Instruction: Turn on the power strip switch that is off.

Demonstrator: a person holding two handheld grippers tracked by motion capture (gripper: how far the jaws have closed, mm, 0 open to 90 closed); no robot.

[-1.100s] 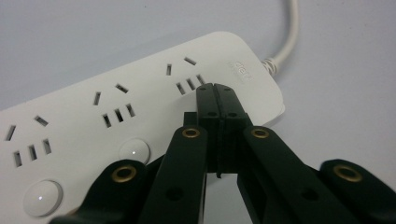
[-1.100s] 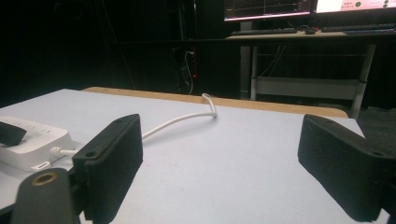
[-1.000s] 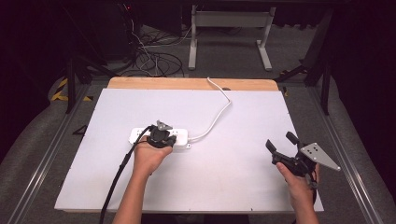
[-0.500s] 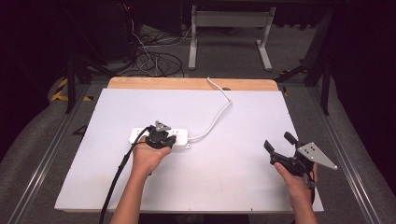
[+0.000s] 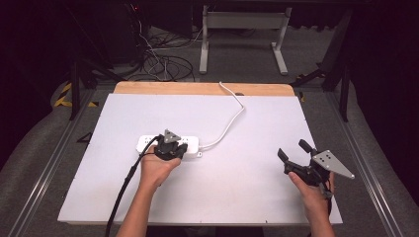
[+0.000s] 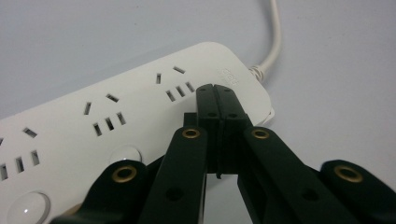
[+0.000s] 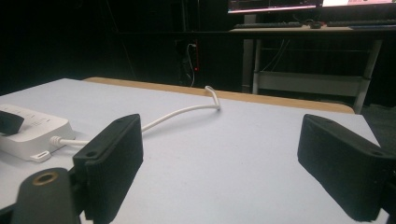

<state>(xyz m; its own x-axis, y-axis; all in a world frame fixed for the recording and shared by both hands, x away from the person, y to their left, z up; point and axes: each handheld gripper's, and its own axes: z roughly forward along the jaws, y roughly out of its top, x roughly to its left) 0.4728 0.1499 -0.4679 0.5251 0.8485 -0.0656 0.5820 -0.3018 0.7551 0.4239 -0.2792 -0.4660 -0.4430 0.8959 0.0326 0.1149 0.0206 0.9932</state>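
A white power strip (image 5: 148,142) (image 6: 93,135) (image 7: 28,133) lies left of the table's middle, its white cord (image 5: 228,123) (image 7: 182,114) curving away to the far edge. My left gripper (image 5: 169,143) (image 6: 216,93) sits right over the strip, jaws pressed together with nothing between them, tips resting near the sockets at the cord end. My right gripper (image 5: 292,150) (image 7: 219,158) hovers low over the table's near right part, jaws spread wide and empty, pointing toward the strip.
The white table top (image 5: 257,177) has a wooden strip (image 5: 197,89) along its far edge. Round switch buttons (image 6: 125,155) line the strip's near side. Behind the table stand a desk frame (image 5: 242,22) and loose floor cables (image 5: 168,64).
The right gripper has shifted slightly left and toward the near edge. The left gripper stays on the power strip.
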